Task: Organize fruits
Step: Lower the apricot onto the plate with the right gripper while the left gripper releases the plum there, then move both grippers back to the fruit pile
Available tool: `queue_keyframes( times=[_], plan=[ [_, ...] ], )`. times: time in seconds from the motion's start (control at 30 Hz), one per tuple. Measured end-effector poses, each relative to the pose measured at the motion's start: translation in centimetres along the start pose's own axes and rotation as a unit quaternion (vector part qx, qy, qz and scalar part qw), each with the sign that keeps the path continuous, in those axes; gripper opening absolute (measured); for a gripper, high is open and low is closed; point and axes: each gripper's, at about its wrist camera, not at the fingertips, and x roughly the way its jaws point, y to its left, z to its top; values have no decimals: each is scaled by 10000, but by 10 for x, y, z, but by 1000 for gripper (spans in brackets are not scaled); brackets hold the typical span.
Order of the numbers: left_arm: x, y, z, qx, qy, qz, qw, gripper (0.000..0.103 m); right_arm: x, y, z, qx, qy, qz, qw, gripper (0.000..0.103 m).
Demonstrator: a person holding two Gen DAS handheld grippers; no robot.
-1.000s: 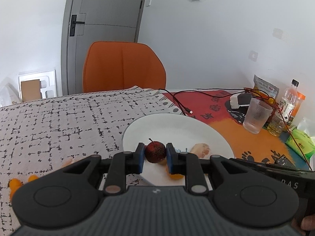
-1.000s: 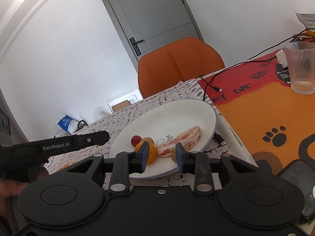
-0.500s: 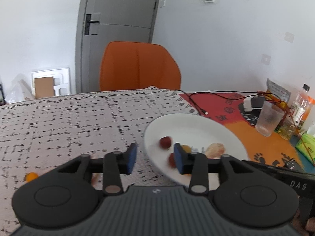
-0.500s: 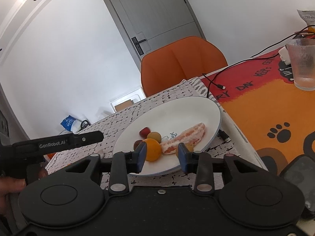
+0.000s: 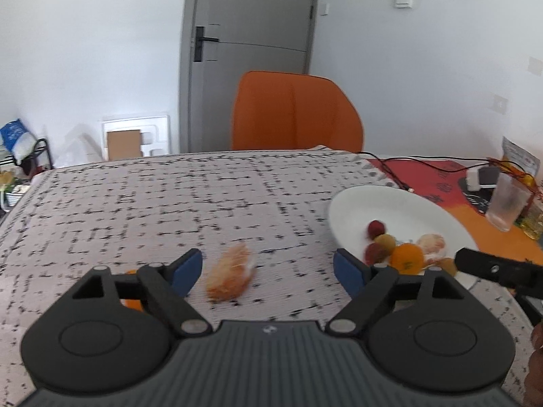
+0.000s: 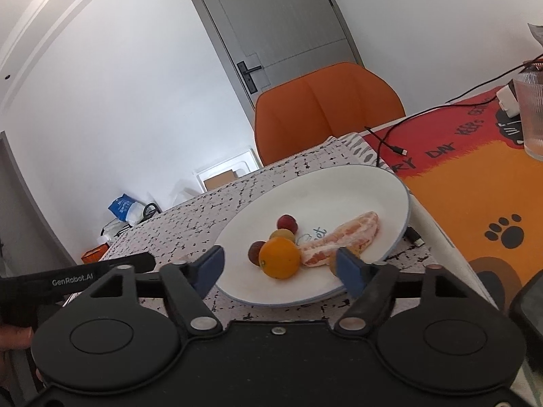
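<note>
Fruits lie mostly on the white plate (image 6: 380,183), which sits on the patterned tablecloth (image 5: 169,203): an orange (image 6: 280,257), two red berries, one small yellowish fruit and a peeled citrus piece (image 6: 342,239), all in the lower middle of the right wrist view. Only the left wrist view shows another peeled piece (image 5: 230,271) on the cloth, in the lower middle of the frame, apart from the plate and blurred. It also shows a small orange fruit (image 5: 132,300) at the lower left, mostly hidden behind the gripper finger. The left gripper (image 5: 268,268) has its jaws released and wide, with the blurred piece lying between them but not touched. The right gripper (image 6: 281,268) is also released, with the orange in front of the gap and free on the plate. One second ago both grippers were clenched, the left on a red berry and the right beside the orange; both have just been opening. The left view has since turned away, so the plate now lies at its right side. A glass (image 6: 531,115) at the right edge of the right wrist view is cut off.
</note>
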Motion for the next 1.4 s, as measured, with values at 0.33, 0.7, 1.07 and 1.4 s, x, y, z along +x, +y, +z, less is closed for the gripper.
queue_keyframes(
  times=[0.33,0.7,1.07,1.4],
  plan=[
    [-6,30,-15,-253,137,377,9989,87,7,16,-1,-103,-94,-5,9999,103],
    [-9,56,-31,-486,147,615,9968,87,18,35,-5,-282,77,80,9995,103],
    [1,72,-32,-819,135,511,9952,78,29,60,-7,-549,208,169,9981,103],
    [5,88,-35,-1068,253,373,9933,40,46,91,-7,-787,367,377,9955,103]
  ],
)
